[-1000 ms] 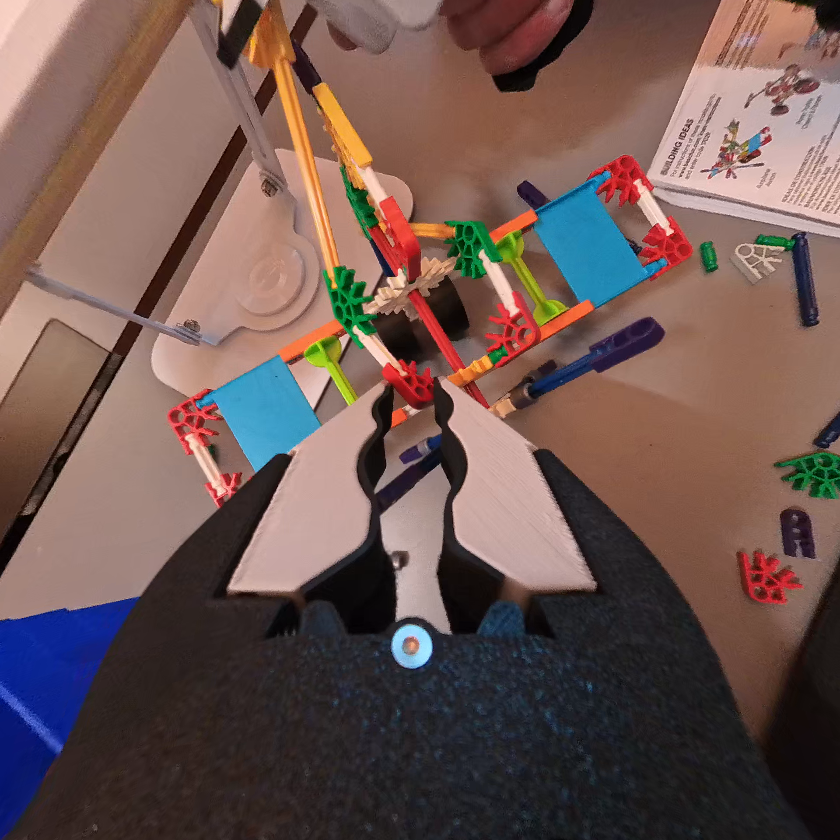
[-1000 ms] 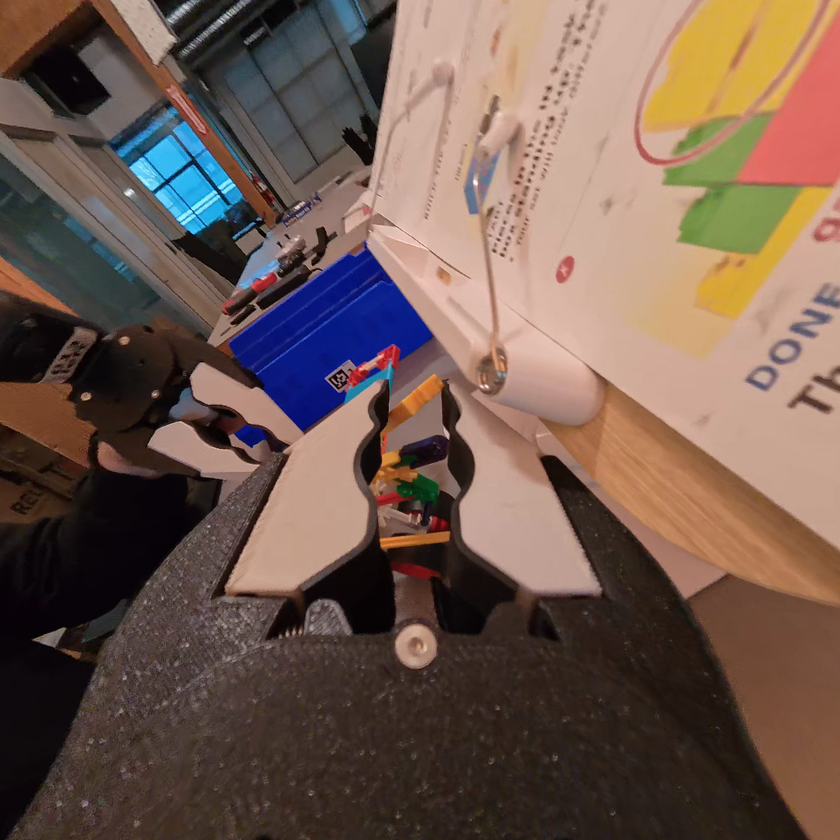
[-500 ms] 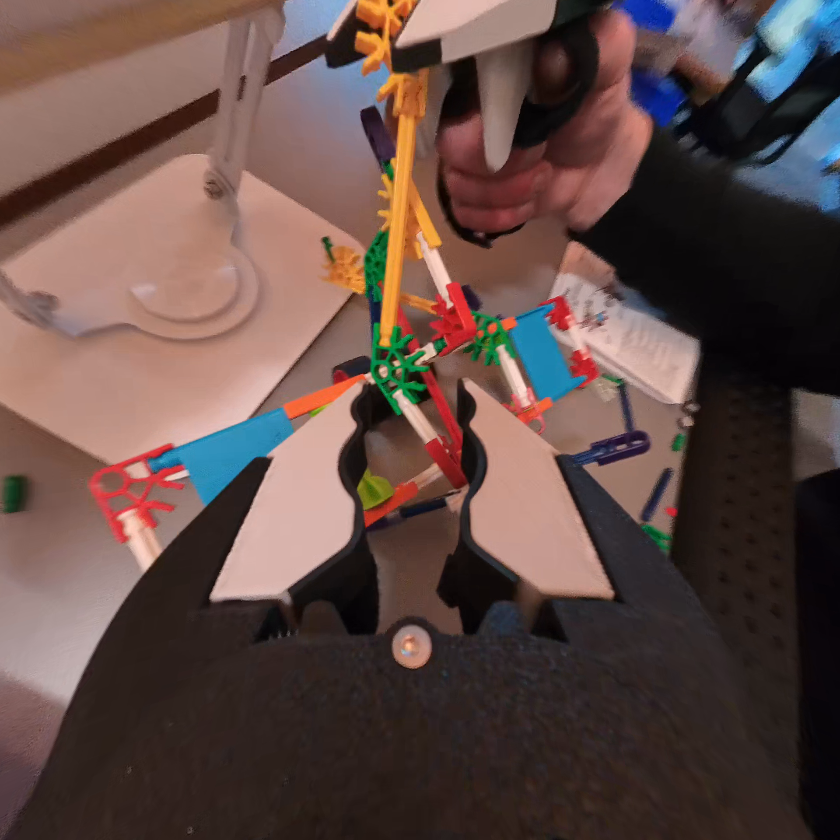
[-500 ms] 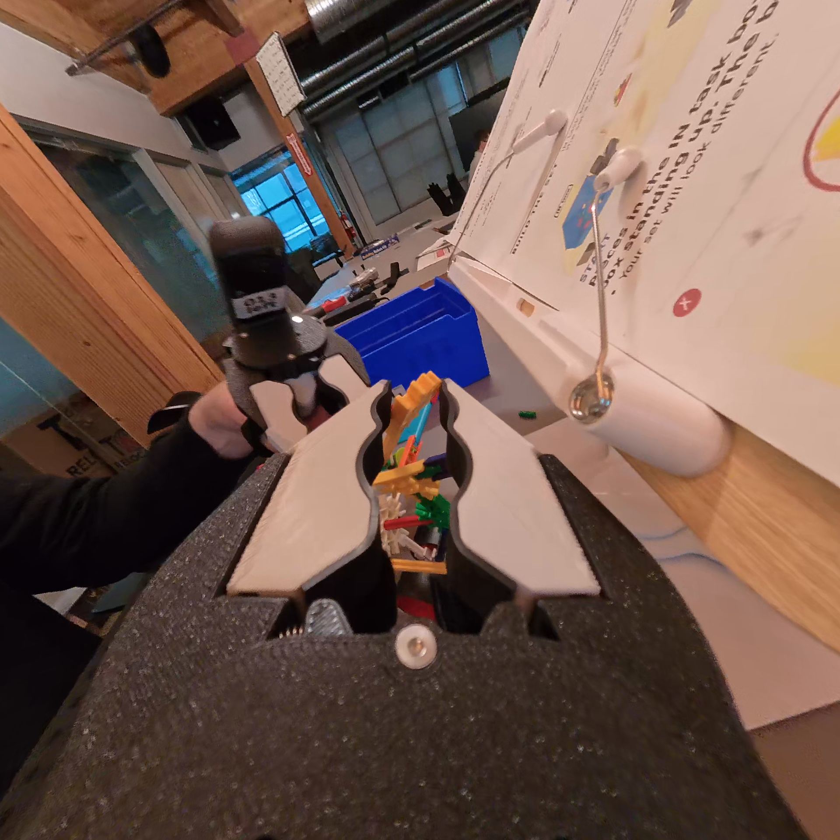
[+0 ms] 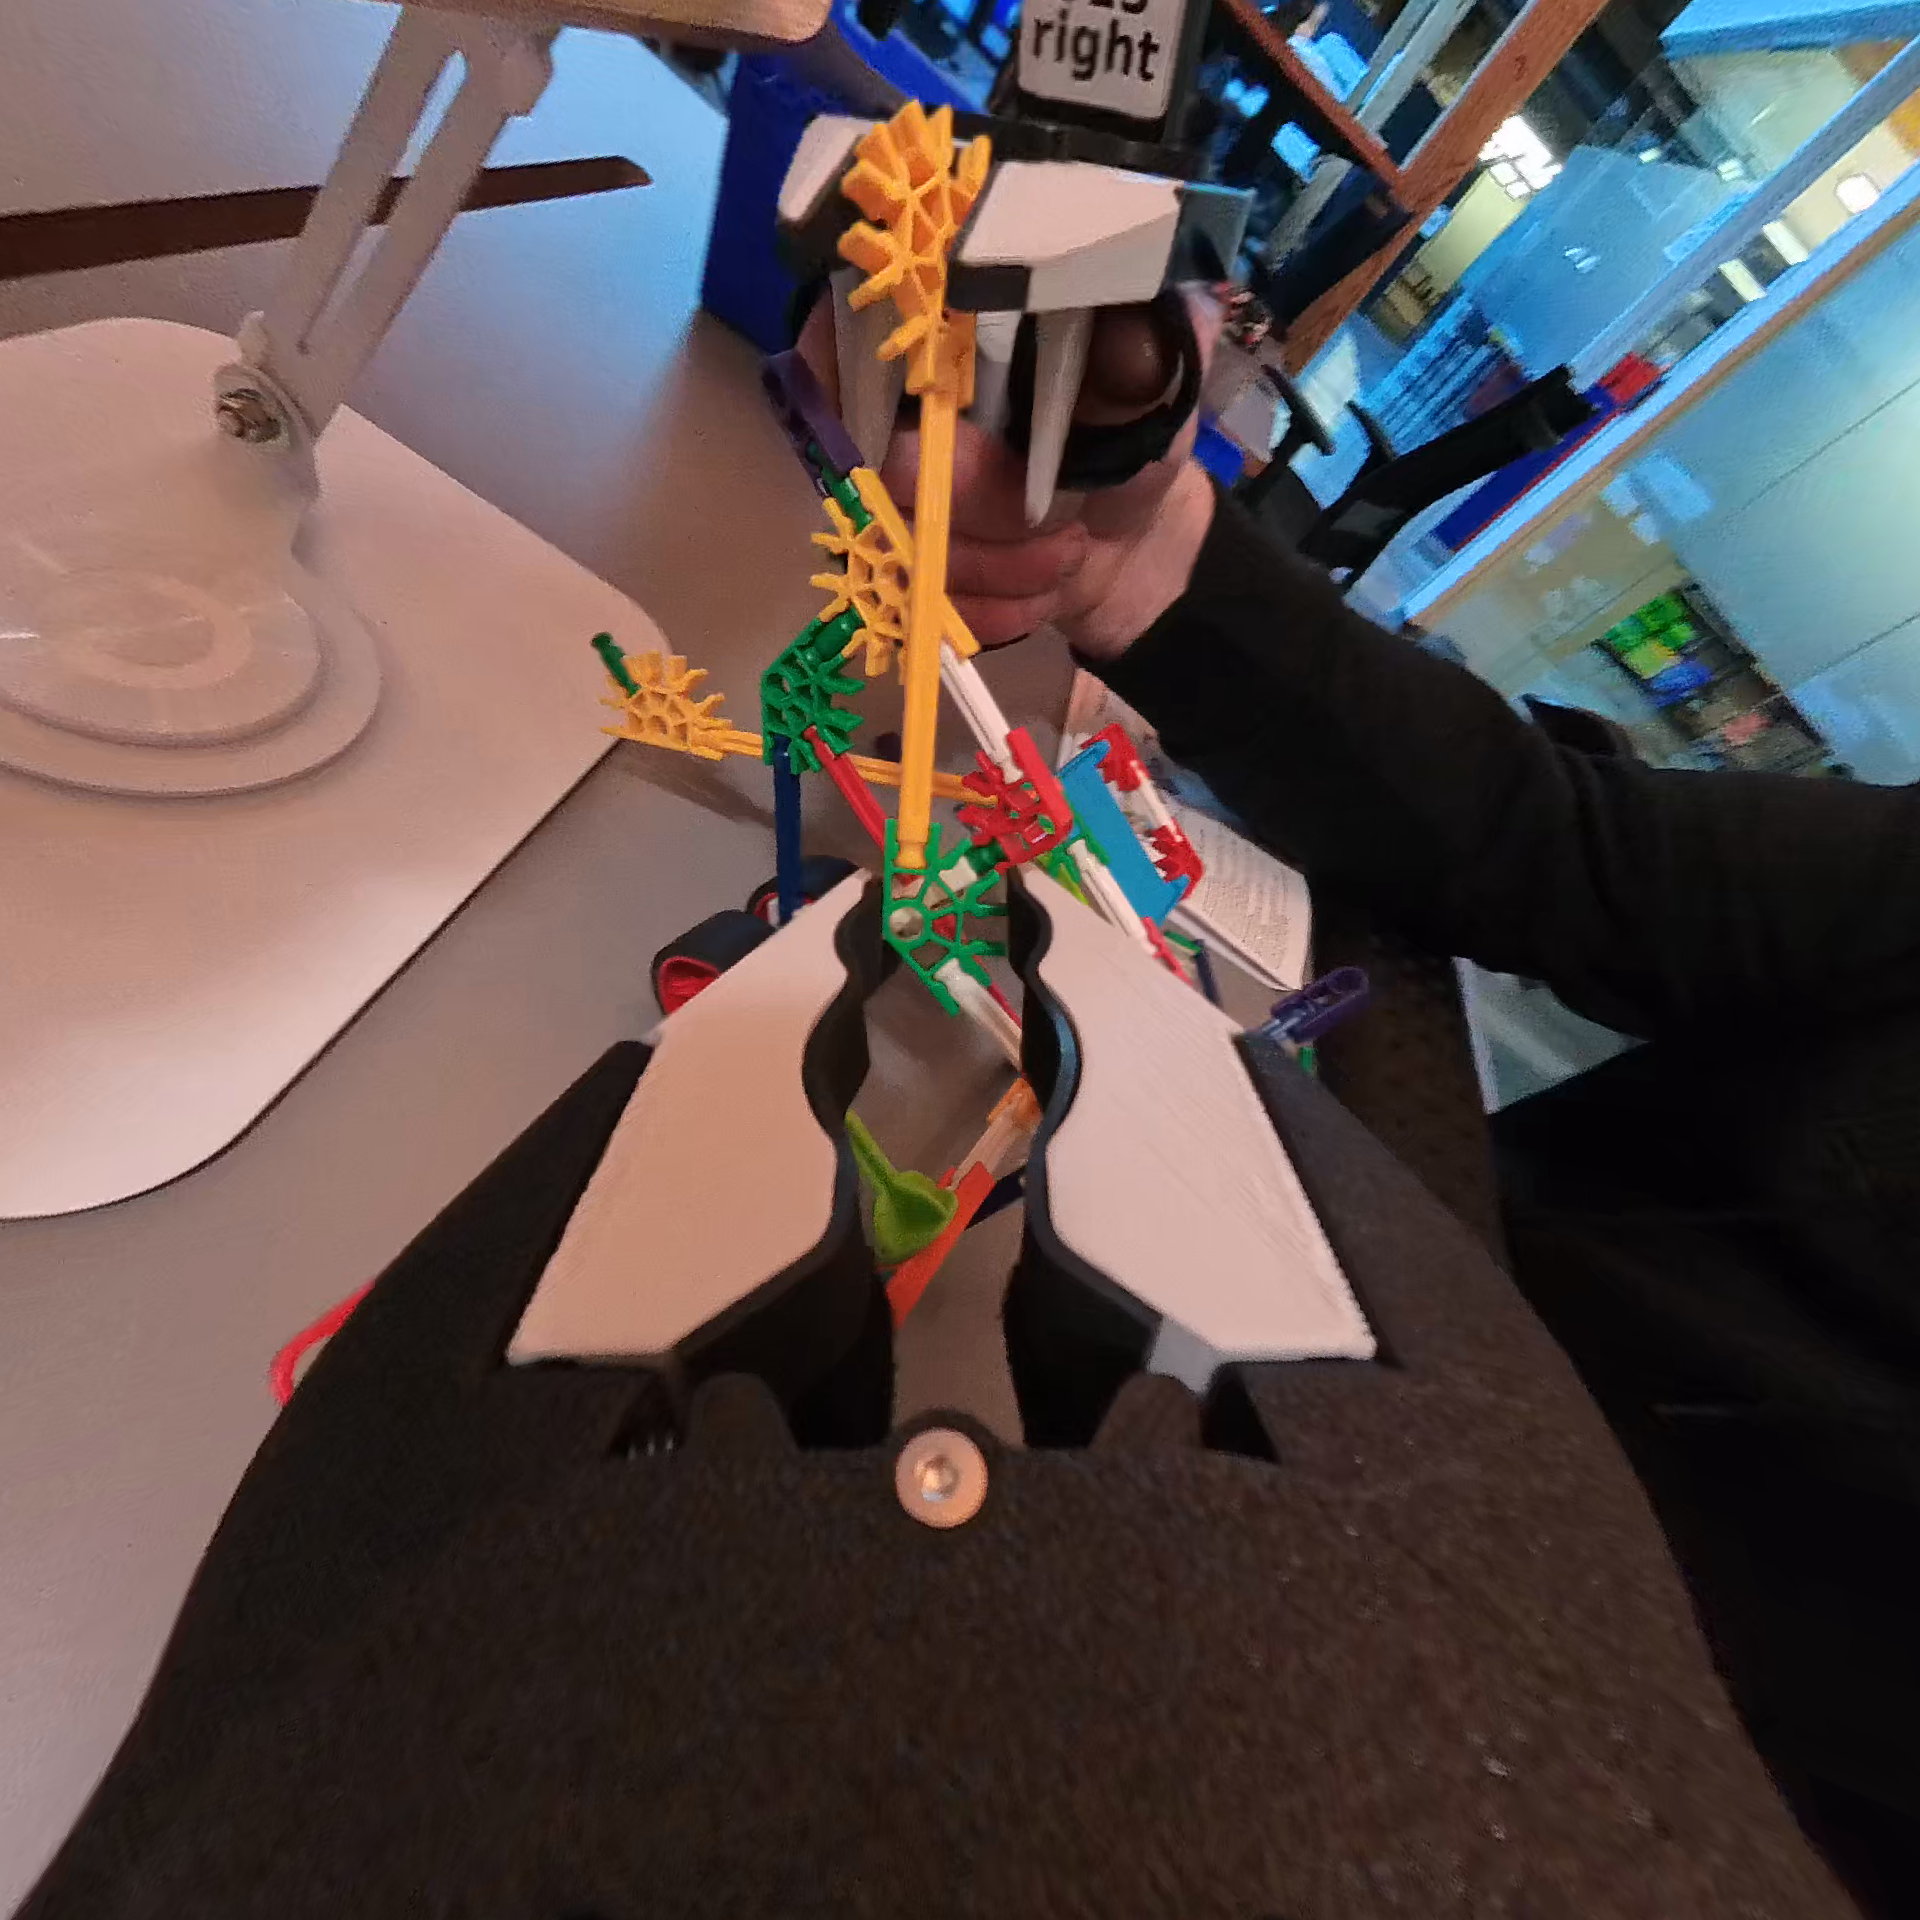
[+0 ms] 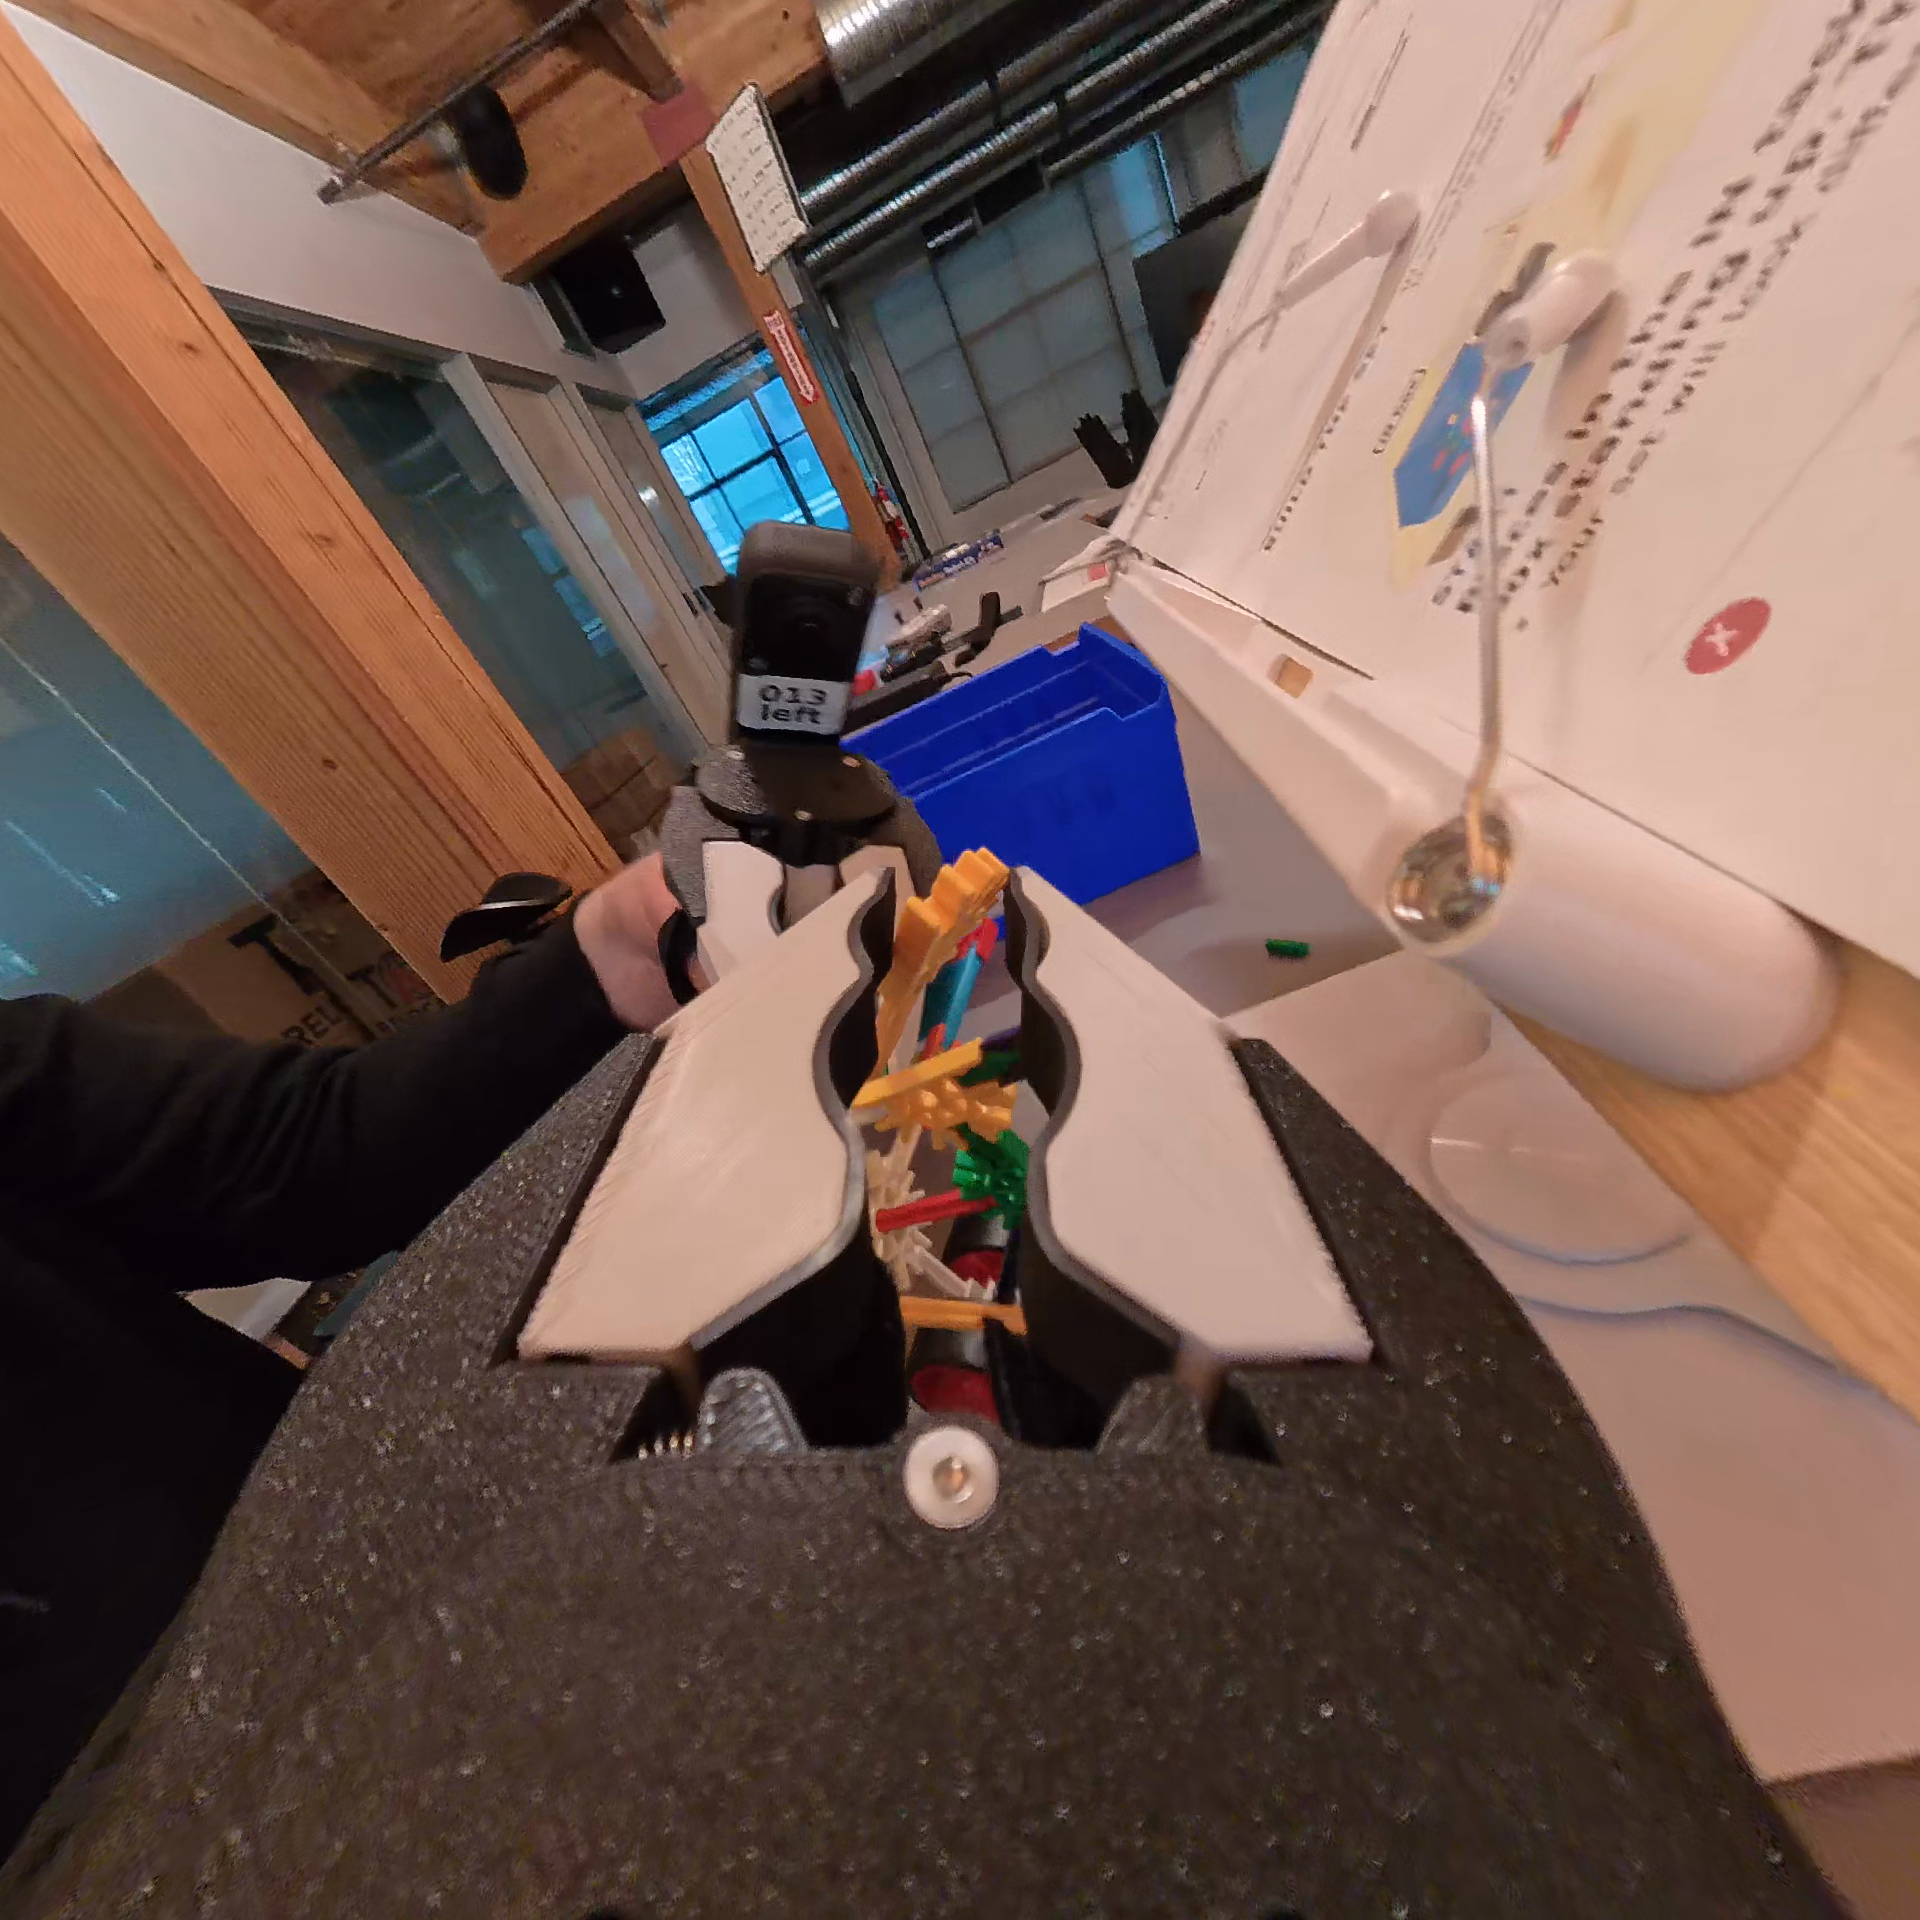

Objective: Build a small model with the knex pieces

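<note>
A colourful rod-and-connector toy model (image 5: 904, 748) with blue panels (image 5: 1107, 842) and a black wheel (image 5: 717, 945) stands tilted over the grey table. My left gripper (image 5: 940, 909) is shut on a green connector (image 5: 935, 925) low on the model. My right gripper (image 5: 914, 244) faces the left wrist camera and is shut on the yellow connector (image 5: 909, 223) at the top of a long yellow rod (image 5: 925, 644). In the right wrist view the right gripper (image 6: 951, 894) pinches that yellow connector (image 6: 951, 920). The left gripper (image 6: 800, 894) is just behind it, partly hidden.
A white stand base (image 5: 208, 831) lies left of the model. Its holder carries a printed sheet (image 6: 1558, 364). A blue bin (image 6: 1039, 769) stands behind. A booklet (image 5: 1236, 914) and a loose purple piece (image 5: 1320, 1003) lie to the right. A black-sleeved arm (image 5: 1455, 831) crosses the right side. About 9 centimetres separates my left fingertips from my right.
The model has been lifted and tipped from lying flat to near upright. My left gripper moved from the red connector onto the green one. The right gripper rose with the yellow connector.
</note>
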The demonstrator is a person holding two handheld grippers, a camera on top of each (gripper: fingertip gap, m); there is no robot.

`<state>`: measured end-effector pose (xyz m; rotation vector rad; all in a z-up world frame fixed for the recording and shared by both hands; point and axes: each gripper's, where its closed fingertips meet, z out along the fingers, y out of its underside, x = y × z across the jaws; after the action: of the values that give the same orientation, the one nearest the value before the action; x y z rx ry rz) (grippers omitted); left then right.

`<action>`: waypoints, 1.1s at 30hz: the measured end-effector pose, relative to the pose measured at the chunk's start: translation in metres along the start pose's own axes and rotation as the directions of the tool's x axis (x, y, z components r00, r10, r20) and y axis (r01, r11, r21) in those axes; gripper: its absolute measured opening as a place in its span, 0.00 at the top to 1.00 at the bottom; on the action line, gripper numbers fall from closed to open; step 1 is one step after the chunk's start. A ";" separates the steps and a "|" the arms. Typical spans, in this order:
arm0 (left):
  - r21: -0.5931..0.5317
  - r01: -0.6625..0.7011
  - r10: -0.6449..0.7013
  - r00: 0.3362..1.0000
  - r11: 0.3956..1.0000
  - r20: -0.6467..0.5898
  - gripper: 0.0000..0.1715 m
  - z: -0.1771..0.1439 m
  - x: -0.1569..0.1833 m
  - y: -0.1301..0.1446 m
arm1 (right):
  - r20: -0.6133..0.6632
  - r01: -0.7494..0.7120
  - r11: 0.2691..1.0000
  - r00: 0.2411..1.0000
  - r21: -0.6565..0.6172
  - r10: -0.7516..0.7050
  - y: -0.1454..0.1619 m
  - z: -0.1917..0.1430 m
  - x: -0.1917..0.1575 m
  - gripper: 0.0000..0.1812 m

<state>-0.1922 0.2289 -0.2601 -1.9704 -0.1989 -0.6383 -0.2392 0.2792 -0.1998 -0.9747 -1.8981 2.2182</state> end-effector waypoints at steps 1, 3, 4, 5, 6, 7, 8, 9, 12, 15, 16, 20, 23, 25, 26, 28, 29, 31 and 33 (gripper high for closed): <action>-0.001 -0.012 0.012 0.999 1.000 0.038 0.87 -0.001 -0.003 -0.001 | -0.019 -0.002 1.000 1.000 -0.007 0.002 0.002 -0.001 0.004 0.89; -0.027 -0.056 0.059 0.989 0.998 0.136 0.87 -0.004 -0.009 0.000 | -0.062 -0.021 1.000 0.998 -0.022 0.020 0.007 0.000 0.014 0.90; -0.053 -0.092 0.101 0.975 0.994 0.197 0.87 -0.006 -0.012 0.000 | -0.081 -0.024 0.999 0.996 -0.034 0.021 0.009 0.001 0.018 0.91; -0.081 -0.121 0.138 0.959 0.989 0.248 0.87 -0.008 -0.014 0.000 | -0.101 -0.016 0.999 0.995 -0.040 0.012 0.010 0.003 0.021 0.91; -0.104 -0.146 0.170 0.943 0.984 0.286 0.87 -0.009 -0.015 0.000 | -0.118 0.001 0.999 0.993 -0.045 -0.006 0.009 0.004 0.022 0.91; -0.126 -0.173 0.204 0.926 0.977 0.319 0.87 -0.010 -0.015 0.000 | -0.134 0.016 0.999 0.991 -0.051 -0.023 0.008 0.005 0.023 0.91; -0.145 -0.192 0.231 0.911 0.971 0.342 0.87 -0.010 -0.016 0.000 | -0.152 0.021 0.998 0.988 -0.061 -0.030 0.008 0.007 0.024 0.91; -0.153 -0.195 0.238 0.902 0.969 0.360 0.87 -0.011 -0.016 0.000 | -0.174 0.022 0.997 0.984 -0.074 -0.035 0.007 0.008 0.027 0.91; -0.169 -0.196 0.250 0.876 0.966 0.414 0.87 -0.014 -0.021 -0.001 | -0.237 0.015 0.995 0.971 -0.098 -0.038 0.008 0.013 0.036 0.89; -0.168 -0.182 0.240 0.862 0.969 0.447 0.87 -0.017 -0.023 -0.002 | -0.270 0.014 0.994 0.962 -0.105 -0.042 0.007 0.015 0.040 0.85; -0.161 -0.175 0.230 0.860 0.971 0.456 0.87 -0.018 -0.024 -0.002 | -0.282 0.018 0.995 0.958 -0.102 -0.046 0.006 0.014 0.042 0.82; -0.132 -0.173 0.216 0.849 0.976 0.482 0.87 -0.023 -0.026 -0.005 | -0.250 -0.034 0.997 0.968 -0.063 0.018 0.006 0.009 0.042 0.79; -0.125 -0.209 0.243 0.847 0.970 0.473 0.87 -0.022 -0.025 -0.006 | -0.180 -0.079 0.997 0.981 -0.021 0.074 0.007 0.009 0.040 0.80; -0.113 -0.216 0.244 0.855 0.970 0.458 0.87 -0.022 -0.023 -0.006 | -0.164 -0.075 0.997 0.984 -0.008 0.073 0.007 0.008 0.042 0.76; -0.102 -0.222 0.244 0.862 0.970 0.444 0.87 -0.022 -0.022 -0.007 | -0.145 -0.072 0.997 0.987 0.008 0.073 0.005 0.007 0.041 0.73; -0.082 -0.237 0.249 0.873 0.968 0.420 0.88 -0.022 -0.021 -0.007 | -0.063 -0.078 0.997 0.995 0.028 0.080 0.003 0.005 0.031 0.72; -0.071 -0.237 0.245 0.880 0.969 0.408 0.88 -0.023 -0.020 -0.007 | -0.022 -0.078 0.997 0.997 0.027 0.078 0.004 0.003 0.024 0.71; -0.037 -0.234 0.231 0.899 0.971 0.372 0.88 -0.023 -0.018 -0.008 | 0.003 -0.075 0.997 0.997 0.002 0.075 0.009 0.002 0.021 0.67; -0.025 -0.227 0.221 0.906 0.974 0.360 0.88 -0.024 -0.020 -0.008 | -0.015 -0.076 0.997 0.997 0.014 0.076 0.010 -0.001 0.027 0.67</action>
<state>-0.2206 0.2144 -0.2556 -2.0441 -0.1968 -0.1193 -0.2563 0.2896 -0.2202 -1.0761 -1.8673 2.2543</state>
